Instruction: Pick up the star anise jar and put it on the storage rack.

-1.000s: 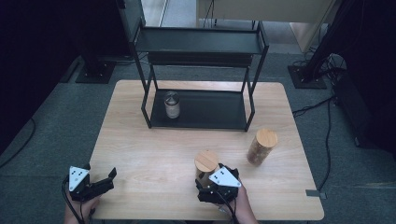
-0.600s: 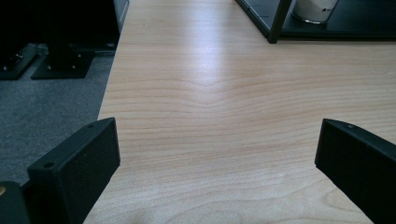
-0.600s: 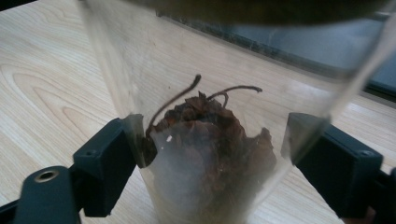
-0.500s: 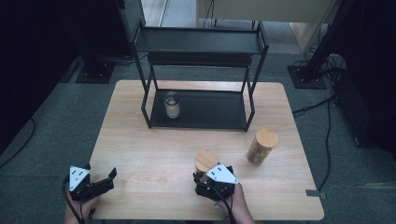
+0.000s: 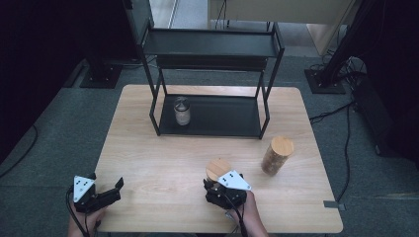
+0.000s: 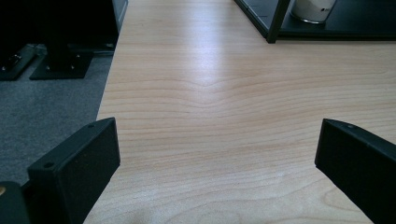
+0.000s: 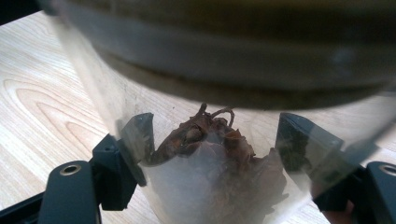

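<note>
A glass jar with a flat wooden lid (image 5: 218,169) stands near the table's front edge, right of centre. My right gripper (image 5: 214,182) is at its near side, and its jaws have just been closing with the jar between them. In the right gripper view both black pads (image 7: 140,140) press on the clear wall of the jar (image 7: 219,177), which holds brown dried pieces. My left gripper (image 5: 117,191) rests at the front left corner, open. In the left gripper view nothing but bare wood lies between the wide jaws of the left gripper (image 6: 217,154).
A taller wooden-lidded jar (image 5: 276,154) stands to the right. A black two-level rack (image 5: 212,123) sits at the back, with a small glass jar (image 5: 182,111) on its lower shelf. That small jar (image 6: 313,7) is also in the left gripper view.
The right gripper has shifted slightly at the near side of the wooden-lidded jar. The left gripper and the other jars have kept still.
</note>
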The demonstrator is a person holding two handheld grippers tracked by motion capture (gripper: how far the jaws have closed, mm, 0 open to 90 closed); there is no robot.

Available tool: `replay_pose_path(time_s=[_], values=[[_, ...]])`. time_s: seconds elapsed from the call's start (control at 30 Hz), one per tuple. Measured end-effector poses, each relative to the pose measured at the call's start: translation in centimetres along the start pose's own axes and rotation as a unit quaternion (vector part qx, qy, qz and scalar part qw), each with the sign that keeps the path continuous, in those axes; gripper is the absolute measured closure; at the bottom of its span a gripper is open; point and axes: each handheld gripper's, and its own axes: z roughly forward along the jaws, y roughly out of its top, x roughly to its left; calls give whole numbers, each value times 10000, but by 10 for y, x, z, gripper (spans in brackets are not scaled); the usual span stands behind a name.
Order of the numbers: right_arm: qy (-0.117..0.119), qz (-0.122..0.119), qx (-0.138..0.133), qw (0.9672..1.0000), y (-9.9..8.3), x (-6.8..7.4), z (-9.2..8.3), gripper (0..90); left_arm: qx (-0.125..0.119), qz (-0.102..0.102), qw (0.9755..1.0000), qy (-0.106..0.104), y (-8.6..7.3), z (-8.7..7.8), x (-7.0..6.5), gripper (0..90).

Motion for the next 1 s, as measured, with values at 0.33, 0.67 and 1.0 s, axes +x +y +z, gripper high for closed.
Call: replay_pose_path(time_s=[0.33,0.67,1.0], values=[[-106,53,73,9999,8,-2,9,253,-28,4,10000,10,0,0,0,2],[-141,71,153,9998,21,-13,23,253,-19,22,10000,17,0,0,0,2],[-197,107,171,9996,32,-21,33,253,-12,39,10000,24,0,0,-1,2]])
